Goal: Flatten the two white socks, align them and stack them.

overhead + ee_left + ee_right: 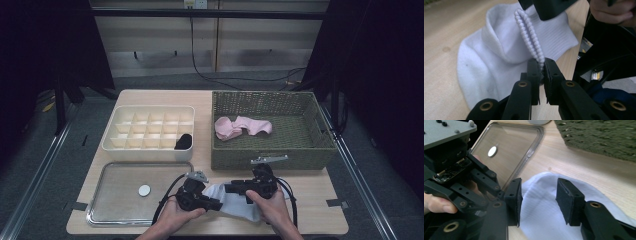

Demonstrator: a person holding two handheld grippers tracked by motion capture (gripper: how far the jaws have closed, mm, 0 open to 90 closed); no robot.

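A white sock (235, 204) lies crumpled on the wooden table near the front edge, between my two grippers. My left gripper (217, 205) is shut on the sock's doubled ribbed cuff (530, 35), which stands up from the pinch between the pads of the left gripper (541, 61). One finger of the right gripper (549, 7) hovers just above the cuff's far end. My right gripper (539, 192) is open, its two pads apart over the white sock (541, 217) with nothing pressed between them.
A clear tray (120, 200) holding a white disc (144, 190) lies at the front left. Behind it stands a cream compartment box (147, 148) with a black sock (183, 141) in one cell. A wicker basket (272, 157) at the right holds a pink sock (242, 126).
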